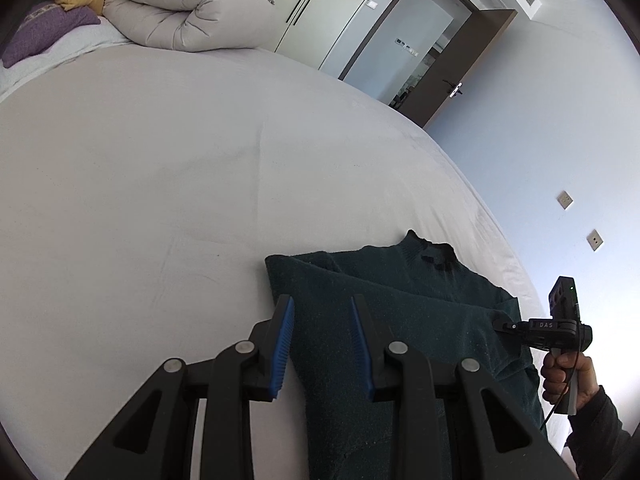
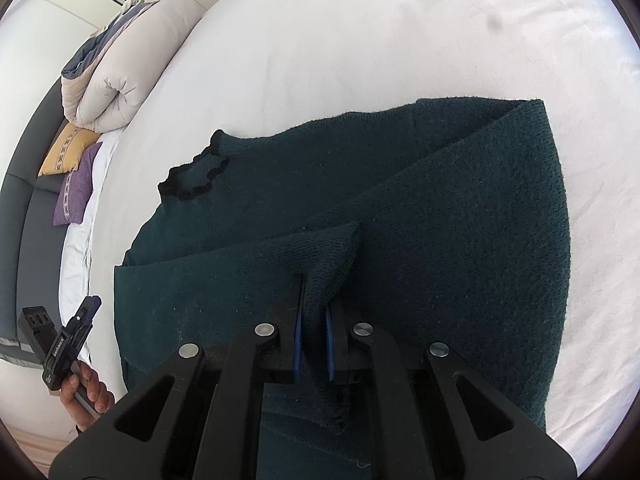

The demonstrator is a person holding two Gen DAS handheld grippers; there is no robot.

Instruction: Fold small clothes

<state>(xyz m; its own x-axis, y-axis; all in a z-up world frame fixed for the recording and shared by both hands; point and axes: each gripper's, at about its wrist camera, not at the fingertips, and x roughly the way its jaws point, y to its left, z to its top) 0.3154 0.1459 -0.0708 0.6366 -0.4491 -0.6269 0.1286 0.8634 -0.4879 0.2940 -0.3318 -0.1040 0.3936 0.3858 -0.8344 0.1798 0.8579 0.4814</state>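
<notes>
One fuzzy dark-green knit sweater, part-folded.

The sweater is a dark green knitted cloth with a fuzzy, matt surface, and its collar has a darker, wavy knitted edge. The bed carries a smooth, matt white cloth sheet with only light creases, while the rolled duvet looks soft, padded and quilted. Each claw, left and right, is of matt black plastic with ribbed blue pads and small shiny metal rivets.
</notes>
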